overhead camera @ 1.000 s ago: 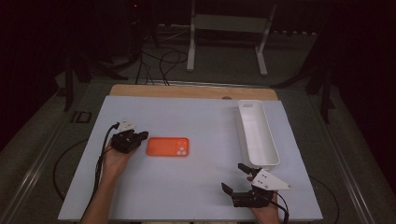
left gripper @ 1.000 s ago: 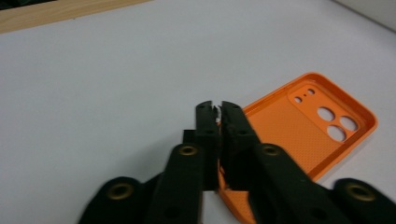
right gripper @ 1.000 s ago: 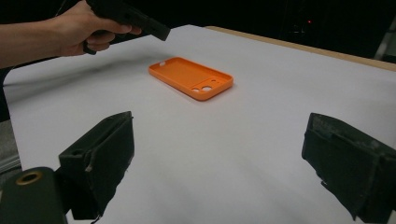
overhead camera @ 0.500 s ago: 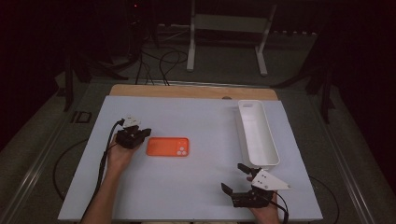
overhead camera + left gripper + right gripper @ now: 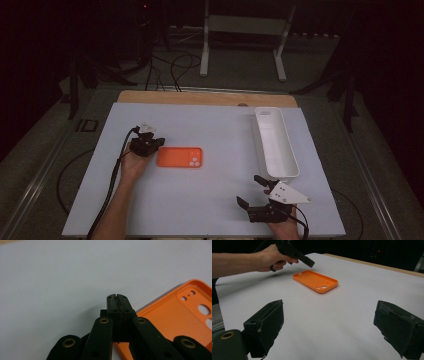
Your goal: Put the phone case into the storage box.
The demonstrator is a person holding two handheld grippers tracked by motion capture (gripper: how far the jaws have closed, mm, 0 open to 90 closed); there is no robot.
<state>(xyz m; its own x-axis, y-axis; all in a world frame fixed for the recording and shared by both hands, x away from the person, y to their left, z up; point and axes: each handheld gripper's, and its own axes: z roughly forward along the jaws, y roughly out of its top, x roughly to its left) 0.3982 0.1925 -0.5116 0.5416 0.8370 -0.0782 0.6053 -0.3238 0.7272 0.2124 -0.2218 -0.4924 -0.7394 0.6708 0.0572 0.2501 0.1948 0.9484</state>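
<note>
Probably light and bendy — the orange plastic phone case (image 5: 180, 157) wants an edge grip; left gripper (image 5: 117, 299) fingers closed empty, right gripper (image 5: 255, 196) fingers wide apart.

Your phone case (image 5: 180, 157) lies mid-table (image 5: 210, 125); the tray (image 5: 276, 145) sits at its three o'clock, well apart.

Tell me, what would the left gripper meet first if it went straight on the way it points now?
Probably the bare table. The left gripper, its jaws shut, points down past the orange case's edge; the case lies just beside that line, so a graze on its rim is possible, since depth is unclear.
</note>
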